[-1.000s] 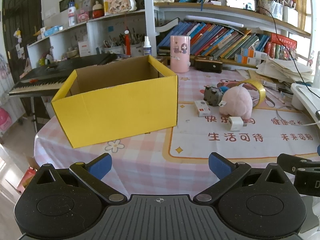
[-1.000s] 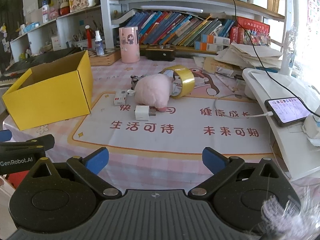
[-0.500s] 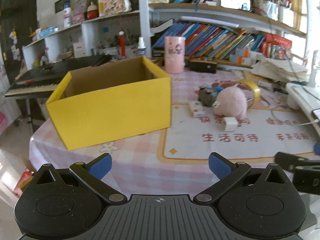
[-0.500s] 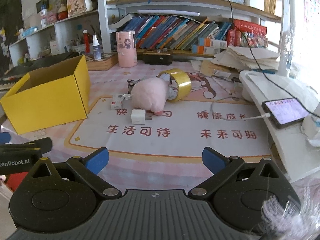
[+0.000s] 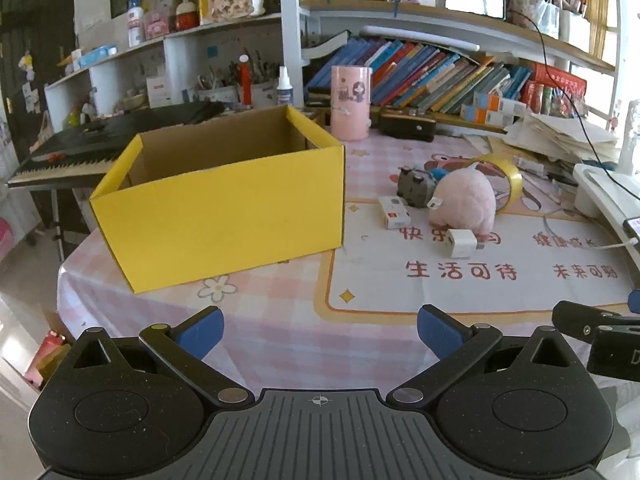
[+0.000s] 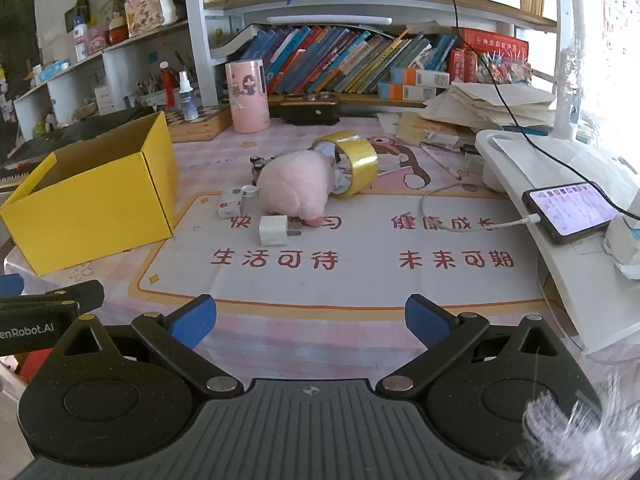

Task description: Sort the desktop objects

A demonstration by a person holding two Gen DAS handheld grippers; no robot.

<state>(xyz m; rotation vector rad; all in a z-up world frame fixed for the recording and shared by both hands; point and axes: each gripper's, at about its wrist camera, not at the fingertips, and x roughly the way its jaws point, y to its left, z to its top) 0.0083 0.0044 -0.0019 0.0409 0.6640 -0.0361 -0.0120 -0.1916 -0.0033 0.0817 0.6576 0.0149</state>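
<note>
An open yellow cardboard box point(image 5: 224, 204) point(image 6: 96, 196) stands on the left of the table. Right of it lie a pink plush toy point(image 5: 464, 200) point(image 6: 296, 188), a white charger plug point(image 5: 460, 242) point(image 6: 274, 231), a small white box point(image 5: 394, 212) point(image 6: 230, 204), a grey gadget point(image 5: 414, 186) and a yellow tape roll point(image 5: 504, 176) point(image 6: 354, 162). My left gripper point(image 5: 320, 326) is open and empty above the near table edge. My right gripper point(image 6: 310, 318) is open and empty, short of the charger plug.
A white stand point(image 6: 532, 200) with a charging phone point(image 6: 572, 210) is at the right. A pink cup point(image 5: 350, 102) and bookshelves point(image 6: 360, 60) line the back. A keyboard point(image 5: 80, 152) sits beyond the left table edge. A printed mat point(image 6: 360, 256) covers the table's middle.
Both grippers have drawn back and risen a little, so the table objects look smaller and farther. Both stay open. Nothing on the table has moved.
</note>
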